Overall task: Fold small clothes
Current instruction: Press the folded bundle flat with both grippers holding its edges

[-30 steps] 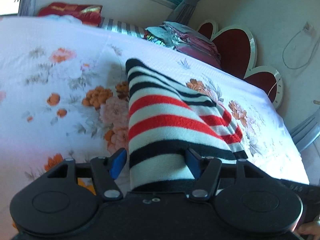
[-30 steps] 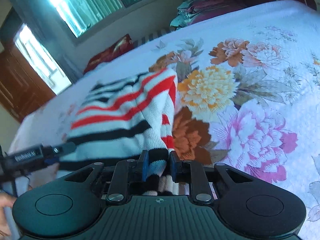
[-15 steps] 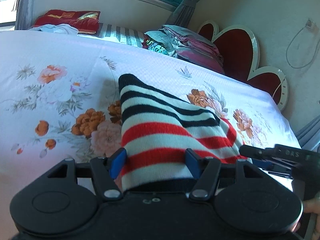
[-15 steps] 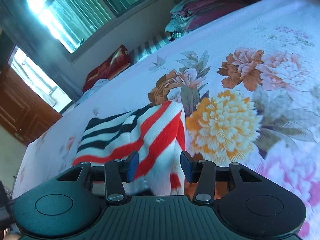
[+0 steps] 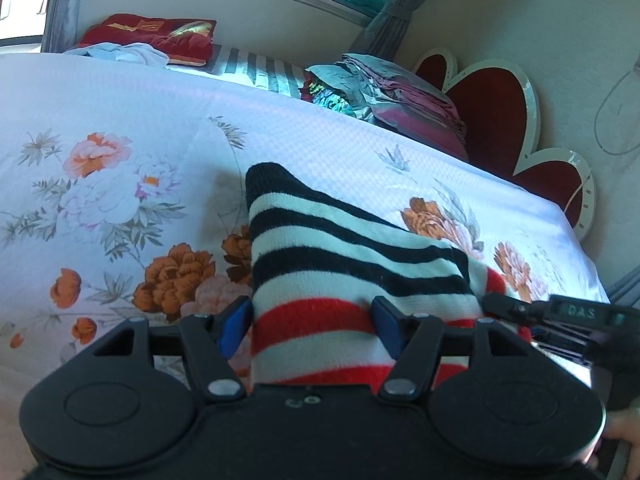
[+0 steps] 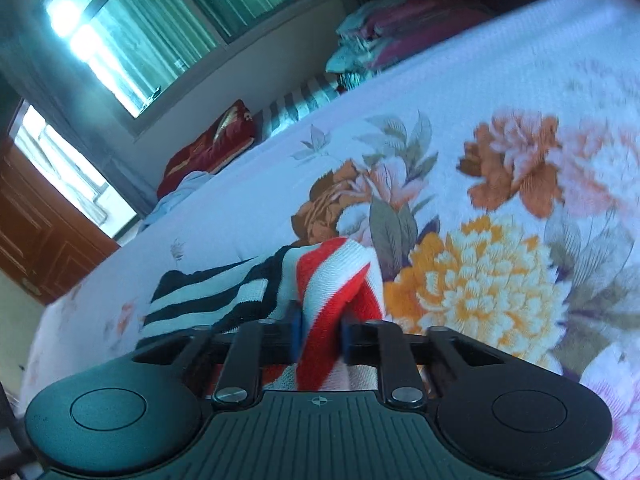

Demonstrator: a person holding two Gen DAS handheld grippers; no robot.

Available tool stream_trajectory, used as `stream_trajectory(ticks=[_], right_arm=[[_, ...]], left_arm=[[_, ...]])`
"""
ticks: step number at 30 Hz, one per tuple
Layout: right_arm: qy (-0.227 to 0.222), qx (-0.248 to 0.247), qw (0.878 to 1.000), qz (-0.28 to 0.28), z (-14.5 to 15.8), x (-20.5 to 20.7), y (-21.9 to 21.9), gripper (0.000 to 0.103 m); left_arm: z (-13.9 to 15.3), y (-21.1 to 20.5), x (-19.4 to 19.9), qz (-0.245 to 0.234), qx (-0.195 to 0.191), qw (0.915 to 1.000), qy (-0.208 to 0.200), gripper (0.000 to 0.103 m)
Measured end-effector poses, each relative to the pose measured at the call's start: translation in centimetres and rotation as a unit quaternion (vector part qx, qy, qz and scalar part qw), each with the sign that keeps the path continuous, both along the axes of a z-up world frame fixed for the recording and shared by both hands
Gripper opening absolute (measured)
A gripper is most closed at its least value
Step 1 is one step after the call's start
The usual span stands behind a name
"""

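Observation:
A knitted garment (image 5: 340, 248) with black, white and red stripes lies on the flowered bed sheet (image 5: 120, 120). My left gripper (image 5: 310, 318) stands open over its red-striped part, and the cloth passes between the blue pads without being pinched. In the right wrist view my right gripper (image 6: 320, 332) has its jaws closing, its pads pressing a raised red-and-white fold of the garment (image 6: 332, 280). The right gripper's tip (image 5: 490, 304) also shows at the garment's right edge in the left wrist view.
A stack of folded clothes (image 5: 384, 92) and a red pillow (image 5: 152, 36) lie at the far side of the bed. A heart-shaped headboard (image 5: 492, 112) stands at the right. A wooden door (image 6: 32, 232) is at the left in the right wrist view.
My right gripper let go of the garment's edge, opened, moved forward and closed on a red-striped fold. My left gripper slid forward along the garment towards its black-striped end.

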State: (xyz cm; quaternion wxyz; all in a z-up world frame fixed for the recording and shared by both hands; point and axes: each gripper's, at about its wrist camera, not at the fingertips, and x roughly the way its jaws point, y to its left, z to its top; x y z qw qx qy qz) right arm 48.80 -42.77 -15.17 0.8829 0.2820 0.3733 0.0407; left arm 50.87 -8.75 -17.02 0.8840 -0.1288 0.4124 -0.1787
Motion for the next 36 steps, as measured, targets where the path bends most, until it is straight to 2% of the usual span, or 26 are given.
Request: stream_trajectory(ticks=[3, 5, 6, 9, 13, 15, 17, 20, 22, 24, 25, 27, 29, 36], right_arm=[[-0.036, -0.058, 0.997, 0.03, 0.7, -0.5, 1.2, 0.012], [-0.025, -0.078, 0.996, 0.035, -0.2, -0.3, 1.2, 0.012], [-0.013, -0.076, 0.997, 0.028, -1.0, -0.2, 0.7, 0.012], [0.003, -0.014, 1.0, 0.002, -2.3, -0.3, -1.1, 0.012], [0.0, -0.006, 1.0, -0.013, -1.3, -1.0, -1.6, 0.012], [-0.014, -0.02, 1.0, -0.016, 0.1, -1.6, -1.4, 0.012], [-0.031, -0.045, 0.999, -0.005, 1.5, -2.0, -0.5, 0.013], [-0.046, -0.079, 0.996, 0.016, 2.3, -1.7, 1.2, 0.02], [-0.039, -0.096, 0.994, 0.023, 1.8, -1.3, 1.8, 0.03], [-0.006, -0.121, 0.992, 0.024, 0.2, -0.6, 1.9, 0.031], [0.009, -0.121, 0.992, 0.018, -0.5, -0.3, 1.7, 0.031], [0.009, -0.092, 0.996, 0.008, -1.0, -0.7, 0.5, 0.031], [0.003, -0.094, 0.996, 0.005, -0.3, -1.1, 0.4, 0.031], [-0.036, -0.101, 0.994, 0.029, 2.3, -3.1, 1.6, 0.031]], left_arm=[[-0.6, -0.2, 0.0, 0.003, 0.008, 0.9999, -0.006, 0.058], [-1.0, -0.3, -0.3, 0.001, 0.013, 0.9999, -0.012, 0.058], [-1.2, -0.4, -0.3, 0.001, 0.011, 0.9999, -0.013, 0.058], [-1.3, -0.4, -0.4, 0.002, 0.008, 0.9999, -0.012, 0.058], [-0.6, -0.2, -0.4, -0.002, 0.012, 0.9999, -0.011, 0.058], [0.1, -0.2, -0.8, -0.001, 0.016, 0.9998, -0.015, 0.057], [0.6, -0.3, -1.0, -0.002, 0.02, 0.9996, -0.022, 0.06], [0.8, -0.8, -1.3, -0.008, 0.032, 0.999, -0.03, 0.063], [0.1, -1.1, -1.1, -0.012, 0.044, 0.9988, -0.02, 0.065], [-0.4, -1.0, -1.0, -0.007, 0.042, 0.999, -0.013, 0.071], [-0.5, -0.9, -0.9, -0.004, 0.041, 0.9991, -0.012, 0.074], [-0.4, -0.8, -0.9, 0.0, 0.037, 0.9993, -0.005, 0.073], [0.1, -0.8, -1.1, -0.001, 0.039, 0.9992, -0.008, 0.07], [1.5, -0.4, -2.4, -0.004, 0.044, 0.9988, -0.02, 0.069]])
